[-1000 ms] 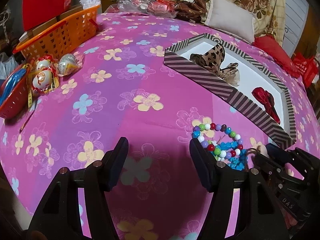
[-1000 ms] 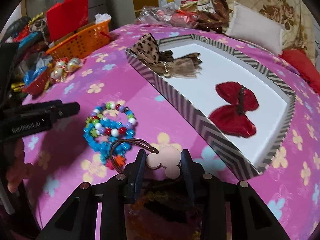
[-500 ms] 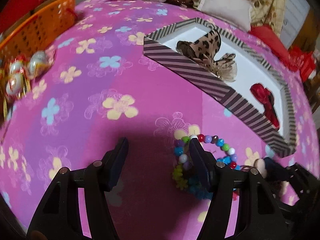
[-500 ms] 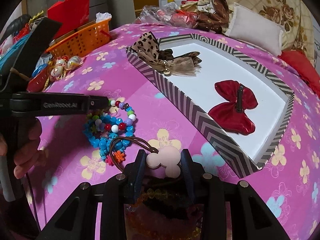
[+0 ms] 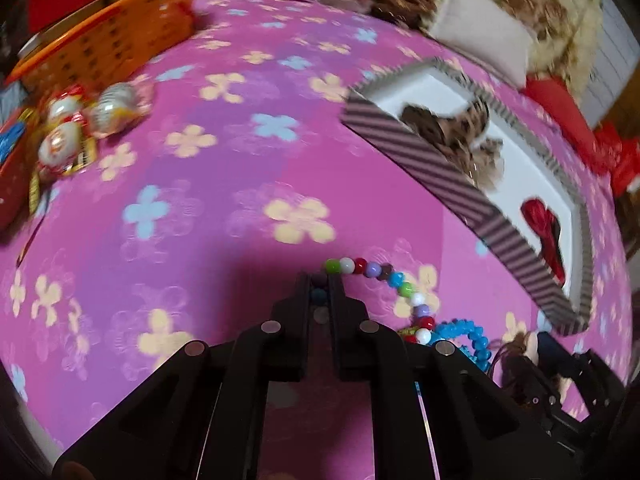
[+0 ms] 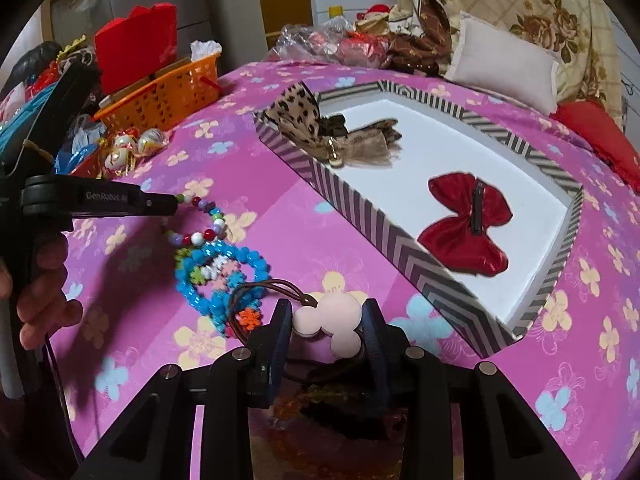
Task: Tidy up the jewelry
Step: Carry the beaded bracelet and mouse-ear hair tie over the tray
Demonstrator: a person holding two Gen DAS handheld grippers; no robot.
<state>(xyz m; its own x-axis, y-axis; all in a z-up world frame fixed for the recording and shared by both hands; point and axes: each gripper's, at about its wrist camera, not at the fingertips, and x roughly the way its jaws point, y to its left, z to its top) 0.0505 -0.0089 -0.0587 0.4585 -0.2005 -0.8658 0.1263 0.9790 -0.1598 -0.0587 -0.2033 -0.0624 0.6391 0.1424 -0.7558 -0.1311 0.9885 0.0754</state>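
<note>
On the pink flowered cloth, the left gripper (image 5: pixel 319 285) has just been closing, and its jaws now pinch the string of multicoloured round beads (image 6: pixel 208 216), which lies left of the striped cardboard tray (image 6: pixel 352 204). The right gripper (image 6: pixel 326 326) clamps a pale pink three-lobed charm on a brown cord (image 6: pixel 326 320). Picking up is in hand; next, I judge, comes lifting the beads clear of the blue plastic bead bracelet (image 6: pixel 216 276) touching them and carrying them rightward to the tray.

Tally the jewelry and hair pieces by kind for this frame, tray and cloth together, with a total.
Hair bows in the striped tray: 2, leopard bow and red bow
Bead bracelets: 2, multicolour bracelet held by the left gripper, blue bracelet on the cloth
Hair ties: 1, pink-charm hair tie in the right gripper
Total: 5
</note>
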